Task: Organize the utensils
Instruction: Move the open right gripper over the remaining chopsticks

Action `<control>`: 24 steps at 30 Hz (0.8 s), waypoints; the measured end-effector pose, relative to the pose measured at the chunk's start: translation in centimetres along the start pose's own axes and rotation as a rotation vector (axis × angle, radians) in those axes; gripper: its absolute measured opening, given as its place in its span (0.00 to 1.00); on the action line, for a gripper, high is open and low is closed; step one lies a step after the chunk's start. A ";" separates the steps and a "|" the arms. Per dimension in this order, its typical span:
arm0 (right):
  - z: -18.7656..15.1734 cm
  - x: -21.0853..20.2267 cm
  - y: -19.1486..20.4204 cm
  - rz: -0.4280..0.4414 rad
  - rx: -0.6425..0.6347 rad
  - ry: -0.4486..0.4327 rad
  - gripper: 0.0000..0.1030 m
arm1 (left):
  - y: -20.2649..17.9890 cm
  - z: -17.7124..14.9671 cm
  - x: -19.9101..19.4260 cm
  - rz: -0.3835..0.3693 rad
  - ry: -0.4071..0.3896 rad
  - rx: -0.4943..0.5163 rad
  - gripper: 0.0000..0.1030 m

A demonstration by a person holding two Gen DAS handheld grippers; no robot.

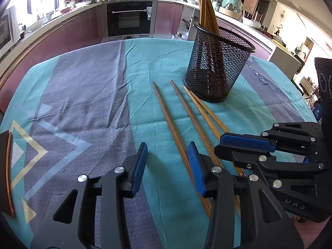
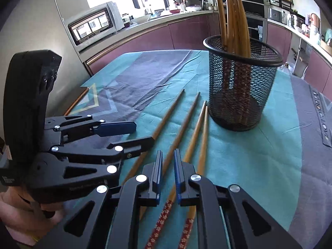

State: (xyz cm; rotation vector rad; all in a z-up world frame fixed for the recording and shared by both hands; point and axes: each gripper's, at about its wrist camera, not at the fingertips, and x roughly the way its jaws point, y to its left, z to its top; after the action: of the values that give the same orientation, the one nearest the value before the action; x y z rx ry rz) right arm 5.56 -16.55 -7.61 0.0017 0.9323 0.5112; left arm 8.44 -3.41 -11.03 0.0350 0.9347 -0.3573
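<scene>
Several wooden chopsticks (image 1: 176,124) lie side by side on the cloth, tips toward a black mesh holder (image 1: 217,62) that has several chopsticks standing in it. My left gripper (image 1: 166,166) is open, low over the near ends of the left chopsticks. My right gripper (image 2: 167,170) has its jaws narrowly apart over the chopsticks (image 2: 186,128), with one chopstick running under the gap; it holds nothing. The holder also shows in the right wrist view (image 2: 242,83). The right gripper shows in the left wrist view (image 1: 244,145), and the left gripper shows in the right wrist view (image 2: 132,134).
A teal and purple cloth (image 1: 83,103) covers the table. A dark board with a copper edge (image 1: 6,172) lies at the table's left edge. Kitchen counters, an oven (image 1: 129,18) and a microwave (image 2: 95,22) stand beyond the table.
</scene>
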 end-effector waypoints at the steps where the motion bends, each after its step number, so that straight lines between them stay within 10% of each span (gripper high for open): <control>1: 0.1 0.3 -0.1 -0.001 0.007 0.011 0.09 | 0.0 0.0 0.0 -0.002 0.001 -0.001 0.39; 24: 1.3 2.4 -1.3 0.037 0.164 0.045 0.07 | -0.3 1.3 1.4 -0.025 0.038 -0.009 0.14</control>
State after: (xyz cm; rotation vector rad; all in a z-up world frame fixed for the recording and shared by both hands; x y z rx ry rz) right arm 8.30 -16.40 -8.94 0.1568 1.0174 0.4696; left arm 10.13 -4.30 -11.27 0.0222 0.9750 -0.3769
